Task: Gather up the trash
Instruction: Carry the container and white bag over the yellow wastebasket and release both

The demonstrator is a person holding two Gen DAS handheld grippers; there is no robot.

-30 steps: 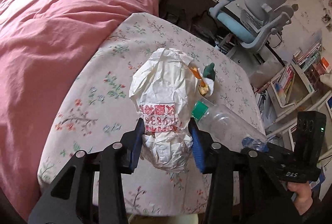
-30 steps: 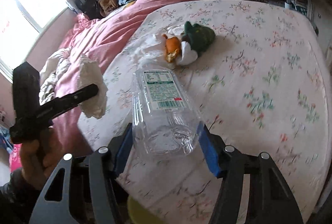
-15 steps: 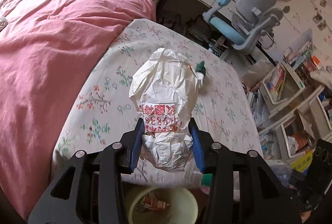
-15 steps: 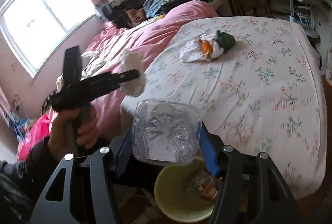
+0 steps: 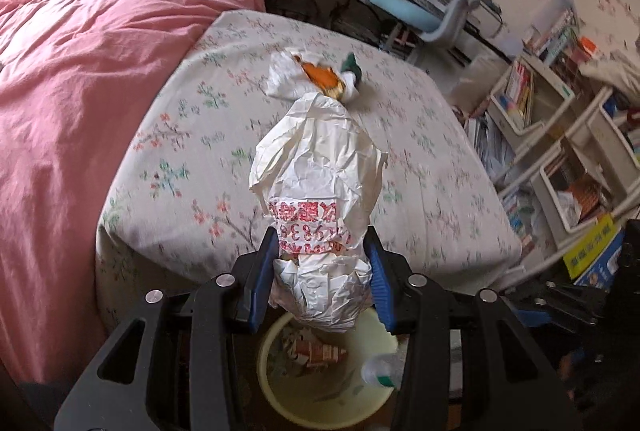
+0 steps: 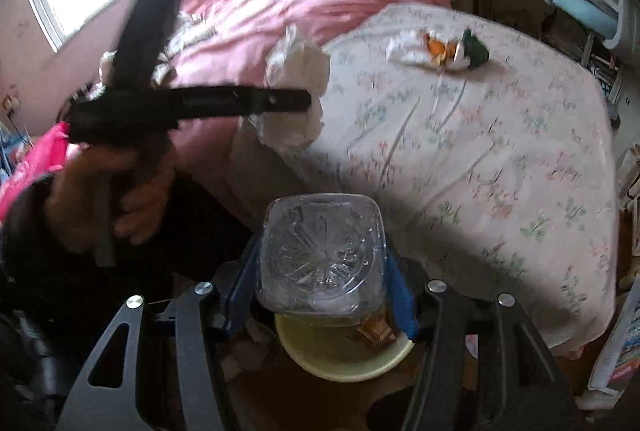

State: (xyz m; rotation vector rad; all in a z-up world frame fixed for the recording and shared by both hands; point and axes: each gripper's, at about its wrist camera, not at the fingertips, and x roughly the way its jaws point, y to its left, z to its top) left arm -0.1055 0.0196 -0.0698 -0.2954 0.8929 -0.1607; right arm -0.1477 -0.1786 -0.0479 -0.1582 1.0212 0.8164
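Over the yellow bin [image 5: 320,395] off the bed's [image 5: 400,191] near edge, left fingers [image 5: 266,279] pinch a light, crushable paper bag [image 5: 320,191] mid-body; right fingers [image 6: 394,291] squeeze an empty, springy plastic bottle [image 6: 320,255].

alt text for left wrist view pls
The left gripper clamps a crumpled white paper bag above a pale yellow bin holding trash. Beyond, more wrappers lie on a floral-covered table beside a pink bed.
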